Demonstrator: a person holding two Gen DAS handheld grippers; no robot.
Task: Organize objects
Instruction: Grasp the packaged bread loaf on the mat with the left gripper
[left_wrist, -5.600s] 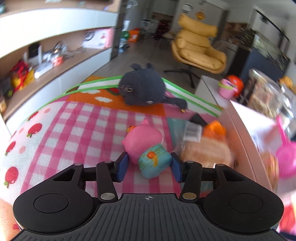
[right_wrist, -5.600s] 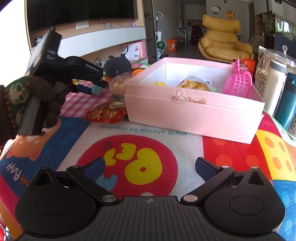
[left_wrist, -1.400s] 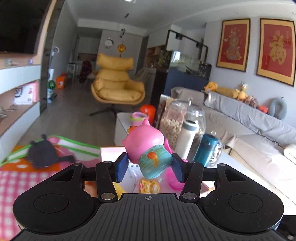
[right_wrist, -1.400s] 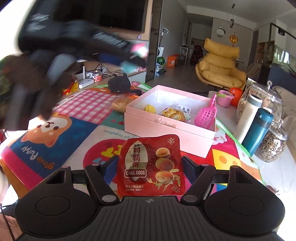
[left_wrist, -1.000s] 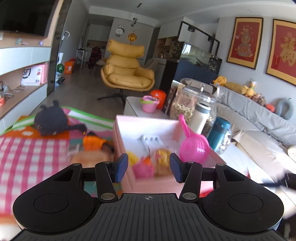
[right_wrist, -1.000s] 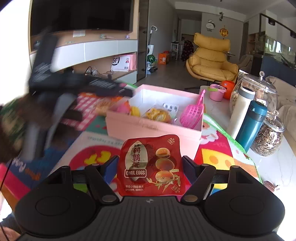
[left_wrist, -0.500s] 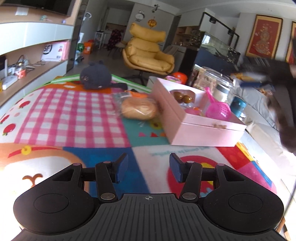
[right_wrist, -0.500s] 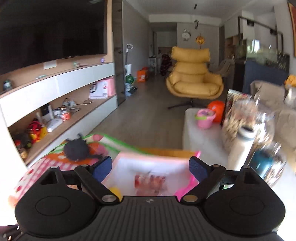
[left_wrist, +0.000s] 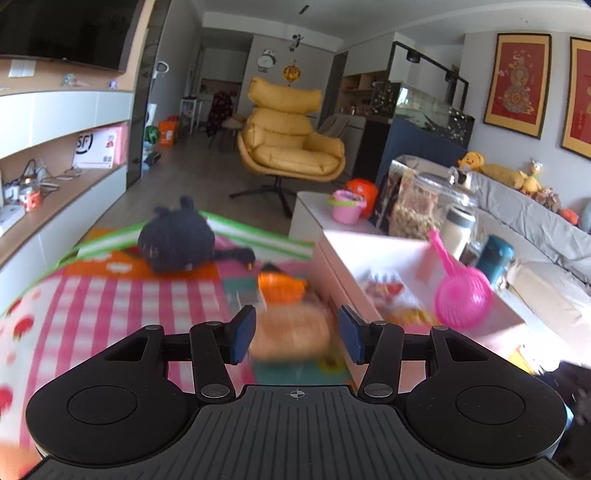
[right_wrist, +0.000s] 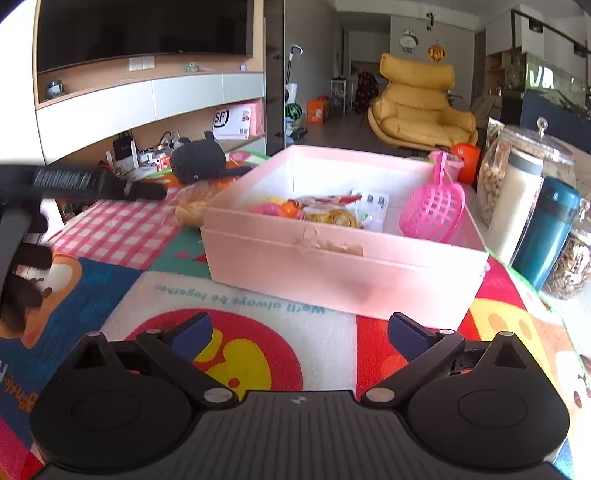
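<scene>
Left gripper fingers apart, framing the blurred tan bagged bread roll beside the pink cardboard box. Right gripper wide apart, empty. Risk: soft bag crushes or slips if closed off-centre.

A big pink box sits in the middle of the frame on a colourful play mat. Inside it are snack packs and a pink toy scoop leaning on the right wall. At the bottom, the right gripper has its blue fingers wide apart with nothing between them. A black plush toy and a bagged bread bun lie left of the box. On the far left is the other gripper, blurred.
</scene>
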